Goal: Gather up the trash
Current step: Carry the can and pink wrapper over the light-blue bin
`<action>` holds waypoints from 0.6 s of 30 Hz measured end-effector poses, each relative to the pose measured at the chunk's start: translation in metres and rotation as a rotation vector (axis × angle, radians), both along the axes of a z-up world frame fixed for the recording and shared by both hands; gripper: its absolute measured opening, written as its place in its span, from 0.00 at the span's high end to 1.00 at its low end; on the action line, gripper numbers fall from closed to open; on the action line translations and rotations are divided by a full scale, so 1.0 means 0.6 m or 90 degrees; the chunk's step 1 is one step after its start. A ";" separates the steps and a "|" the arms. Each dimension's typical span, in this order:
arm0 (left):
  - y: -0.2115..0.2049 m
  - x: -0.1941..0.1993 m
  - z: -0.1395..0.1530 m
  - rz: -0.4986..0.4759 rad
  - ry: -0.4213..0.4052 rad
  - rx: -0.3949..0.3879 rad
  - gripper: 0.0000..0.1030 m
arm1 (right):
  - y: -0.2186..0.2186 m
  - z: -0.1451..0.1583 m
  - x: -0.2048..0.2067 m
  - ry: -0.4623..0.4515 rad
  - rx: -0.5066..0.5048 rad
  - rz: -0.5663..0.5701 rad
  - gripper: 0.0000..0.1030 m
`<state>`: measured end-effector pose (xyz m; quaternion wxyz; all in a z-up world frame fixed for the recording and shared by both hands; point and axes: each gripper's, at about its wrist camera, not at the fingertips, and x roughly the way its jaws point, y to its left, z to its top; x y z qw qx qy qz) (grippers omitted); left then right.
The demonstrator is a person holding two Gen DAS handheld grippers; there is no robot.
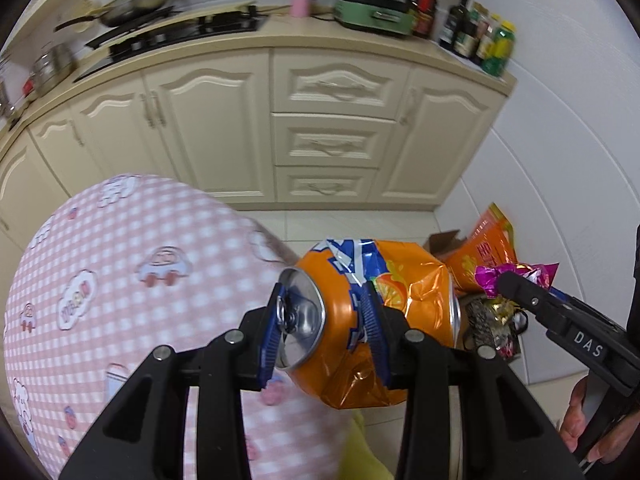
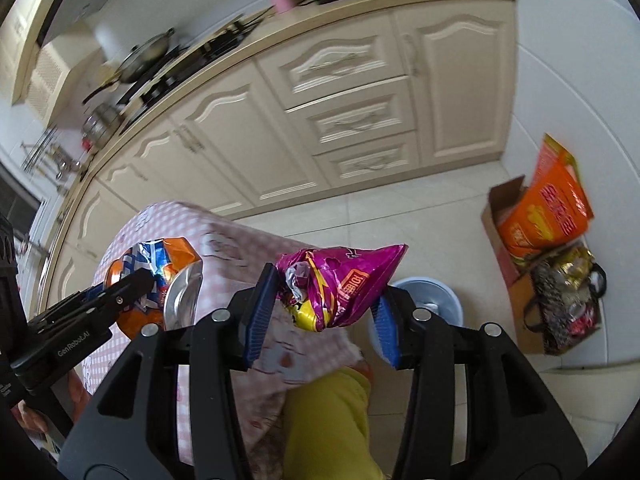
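My left gripper (image 1: 324, 336) is shut on a crushed orange soda can (image 1: 384, 320), held in the air off the edge of a round table with a pink checked cloth (image 1: 120, 280). The can also shows in the right wrist view (image 2: 160, 276). My right gripper (image 2: 320, 312) is shut on a crumpled magenta snack wrapper (image 2: 340, 284), held above the floor; the wrapper also shows in the left wrist view (image 1: 516, 274). A light blue bin (image 2: 432, 296) stands on the floor below and behind the wrapper.
Cream kitchen cabinets (image 1: 320, 120) run along the back, with a stove, pans and bottles on the counter. An open cardboard box with an orange bag (image 2: 540, 216) and a dark bag of trash (image 2: 568, 300) stand by the right wall. A yellow cloth (image 2: 332, 420) hangs below.
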<state>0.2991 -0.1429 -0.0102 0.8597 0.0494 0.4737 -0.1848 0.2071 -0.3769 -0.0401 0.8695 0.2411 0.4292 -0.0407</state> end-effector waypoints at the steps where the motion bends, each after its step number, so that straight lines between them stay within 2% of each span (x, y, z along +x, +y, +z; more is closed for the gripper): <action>1: -0.013 -0.003 -0.003 -0.008 0.002 0.002 0.63 | -0.013 -0.004 -0.006 0.003 0.002 -0.009 0.56; 7: -0.095 -0.018 -0.035 -0.059 0.026 0.017 0.63 | -0.080 -0.039 -0.048 0.027 0.012 -0.053 0.56; 18: -0.201 -0.011 -0.138 -0.109 0.108 0.048 0.62 | -0.150 -0.120 -0.080 0.092 0.031 -0.107 0.56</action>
